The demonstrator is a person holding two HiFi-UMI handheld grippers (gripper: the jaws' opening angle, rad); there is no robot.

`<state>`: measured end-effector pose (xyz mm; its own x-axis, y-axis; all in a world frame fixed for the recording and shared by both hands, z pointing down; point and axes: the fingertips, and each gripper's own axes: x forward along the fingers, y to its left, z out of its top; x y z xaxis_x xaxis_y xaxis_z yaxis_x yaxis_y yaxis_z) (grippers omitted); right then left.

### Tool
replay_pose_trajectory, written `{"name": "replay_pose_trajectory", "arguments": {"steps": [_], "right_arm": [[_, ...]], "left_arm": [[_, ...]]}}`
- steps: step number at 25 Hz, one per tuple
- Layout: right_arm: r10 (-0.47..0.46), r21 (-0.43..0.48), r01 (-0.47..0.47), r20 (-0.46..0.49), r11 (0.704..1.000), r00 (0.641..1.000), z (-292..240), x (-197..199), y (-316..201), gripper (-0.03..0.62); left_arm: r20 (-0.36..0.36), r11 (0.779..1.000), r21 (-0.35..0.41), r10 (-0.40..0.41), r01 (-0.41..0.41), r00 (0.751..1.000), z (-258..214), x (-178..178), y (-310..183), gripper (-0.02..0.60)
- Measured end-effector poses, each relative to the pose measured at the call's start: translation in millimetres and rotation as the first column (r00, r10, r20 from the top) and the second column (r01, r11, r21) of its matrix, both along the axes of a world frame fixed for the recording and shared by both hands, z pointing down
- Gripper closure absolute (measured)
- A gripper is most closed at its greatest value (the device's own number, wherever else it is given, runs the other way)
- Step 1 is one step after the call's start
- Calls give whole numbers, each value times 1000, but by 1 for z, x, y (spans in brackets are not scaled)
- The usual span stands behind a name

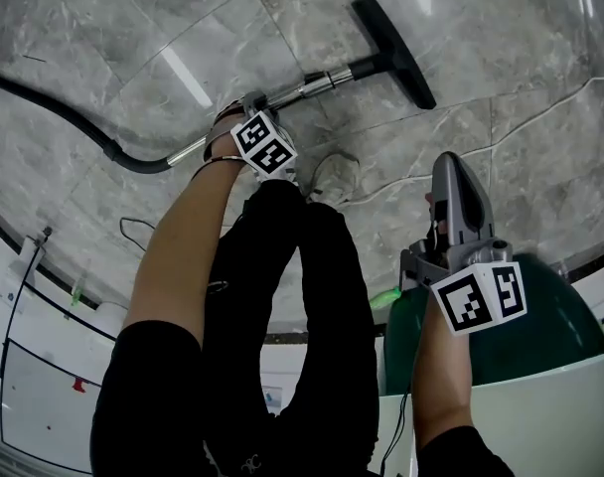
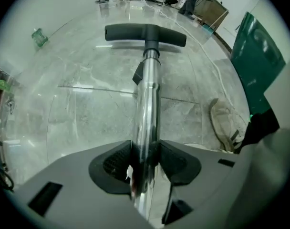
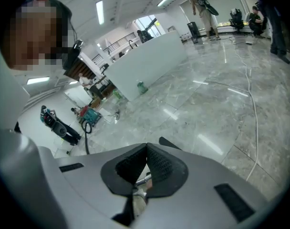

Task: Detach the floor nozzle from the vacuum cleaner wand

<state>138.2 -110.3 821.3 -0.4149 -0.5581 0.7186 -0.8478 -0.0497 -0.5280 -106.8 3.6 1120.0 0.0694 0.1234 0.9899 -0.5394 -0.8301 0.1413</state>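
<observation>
The black T-shaped plastic floor nozzle [image 1: 393, 51] lies flat on the grey marble floor [image 1: 501, 28], out in front of the person's feet; it is still joined to the end of the shiny silver metal wand [image 1: 307, 88], which runs back from it in a straight line; at the wand's other end a black bendy hose [image 1: 133, 161] curves away across the floor to the left.

The left gripper [image 2: 146, 162] points down at the floor; its jaws are clamped on the wand, one black pad on each side of the tube, well back from the nozzle; in the left gripper view the wand goes straight up from the jaws to the nozzle.

The right gripper [image 3: 146, 168] is off to the right, well apart from the wand and the nozzle; its jaws are pressed together and hold nothing; it tilts down toward the floor.

The person's legs in black trousers [image 1: 302, 296] show in the middle of the head view, between the two arms; a pale worn shoe [image 1: 332, 174] sits on the floor near the wand; a big dark green rounded thing [image 1: 550, 316] stands close by the right gripper.
</observation>
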Motion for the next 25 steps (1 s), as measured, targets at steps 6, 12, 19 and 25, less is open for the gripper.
{"name": "replay_pose_trajectory", "arguments": {"steps": [6, 12, 19, 25], "right_arm": [[46, -13, -45, 101, 999, 994, -24, -28, 10, 583], [155, -90, -149, 71, 985, 985, -19, -12, 19, 334], [337, -75, -330, 138, 941, 931, -35, 15, 5, 301], [495, -124, -479, 239, 869, 835, -29, 42, 0, 304]], "left_arm": [[-194, 999, 32, -16, 22, 981, -94, 22, -9, 400], [-318, 995, 100, 3, 31, 948, -181, 49, -23, 400], [-467, 991, 131, 46, 18, 883, -262, 89, -15, 402], [-524, 990, 142, 61, 17, 850, -294, 106, 9, 402]]}}
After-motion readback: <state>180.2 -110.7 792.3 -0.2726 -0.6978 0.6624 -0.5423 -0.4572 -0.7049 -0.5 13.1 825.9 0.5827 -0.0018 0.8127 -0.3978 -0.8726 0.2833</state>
